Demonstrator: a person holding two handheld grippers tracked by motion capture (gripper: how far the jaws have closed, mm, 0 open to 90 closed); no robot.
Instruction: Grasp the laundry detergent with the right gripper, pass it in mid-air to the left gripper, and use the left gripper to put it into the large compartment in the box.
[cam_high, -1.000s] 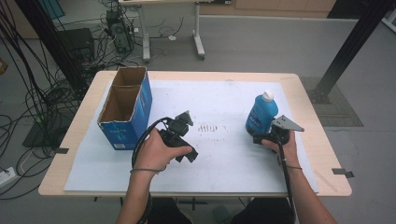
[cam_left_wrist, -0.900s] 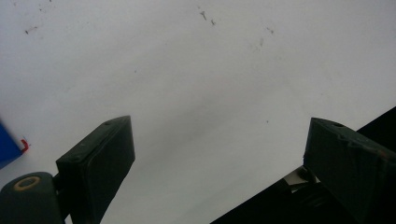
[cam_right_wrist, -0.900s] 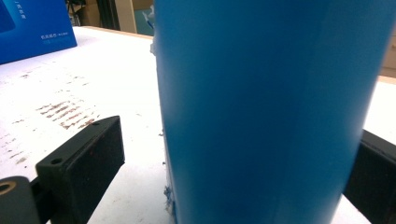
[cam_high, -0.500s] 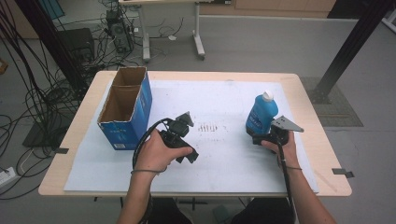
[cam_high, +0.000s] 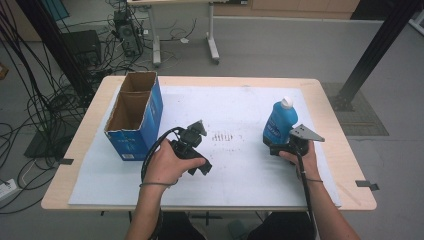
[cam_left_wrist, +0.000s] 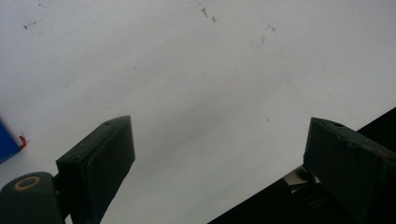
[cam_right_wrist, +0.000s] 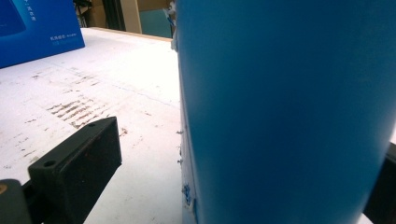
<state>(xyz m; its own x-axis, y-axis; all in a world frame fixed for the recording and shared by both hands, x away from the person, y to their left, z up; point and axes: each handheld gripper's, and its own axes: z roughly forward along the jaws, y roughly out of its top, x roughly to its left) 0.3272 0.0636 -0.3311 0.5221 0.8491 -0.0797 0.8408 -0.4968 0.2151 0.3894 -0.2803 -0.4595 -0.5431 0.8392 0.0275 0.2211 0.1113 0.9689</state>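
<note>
Open white counter (cam_high: 235, 165) between the two hands, bare from near edge to far edge. Obstacles: cardboard box (cam_high: 134, 116), open-topped, at the left rear, just beyond the left gripper (cam_high: 194, 145); blue bottle (cam_high: 279, 121), upright at the right, between the right gripper's (cam_high: 286, 146) jaws.

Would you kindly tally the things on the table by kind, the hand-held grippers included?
Blue bottle with white cap: 1
Open blue cardboard box: 1
White sheet covering the table: 1
Hand-held grippers, left and right: 2
Total: 5
</note>
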